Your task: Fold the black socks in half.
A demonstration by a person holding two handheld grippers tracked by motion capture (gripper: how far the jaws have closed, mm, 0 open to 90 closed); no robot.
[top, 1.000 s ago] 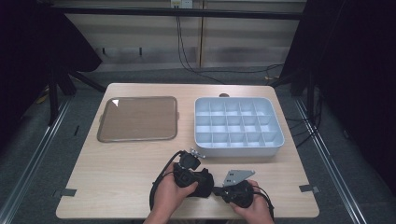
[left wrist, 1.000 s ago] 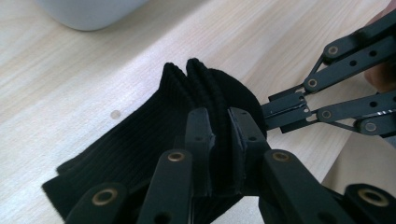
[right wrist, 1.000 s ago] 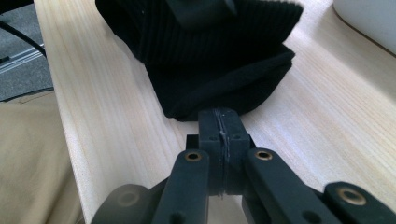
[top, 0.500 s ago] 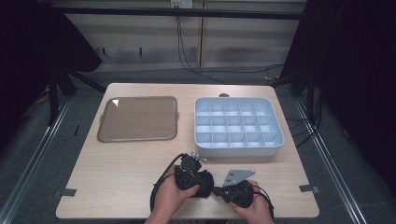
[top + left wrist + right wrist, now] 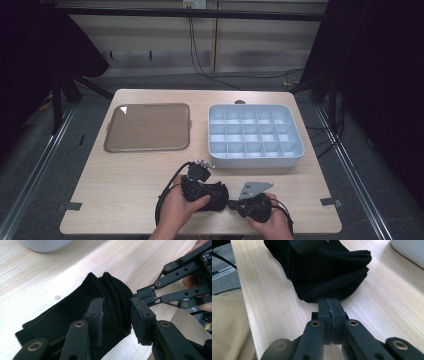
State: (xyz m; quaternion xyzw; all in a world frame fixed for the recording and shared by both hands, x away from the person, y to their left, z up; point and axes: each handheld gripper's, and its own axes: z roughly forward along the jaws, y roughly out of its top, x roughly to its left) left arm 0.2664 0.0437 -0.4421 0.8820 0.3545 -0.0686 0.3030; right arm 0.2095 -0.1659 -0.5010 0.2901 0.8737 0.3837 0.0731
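sock (image 5: 75, 315): black, folded, near edge of surface (image 5: 125, 175);
left hand-held gripper (image 5: 116, 315): jaws just opening, released over sock;
right hand-held gripper (image 5: 329, 307): clenched, tips at sock's edge

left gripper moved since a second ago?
Yes, slightly: the left gripper has backed toward the near table edge, away from the compartment box. Its fingers have been opening over the black sock.

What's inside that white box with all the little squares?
The divided box looks empty: its compartments show bare pale floors. The near wall hides the front row's nearest strip, so something flat there could go unseen.
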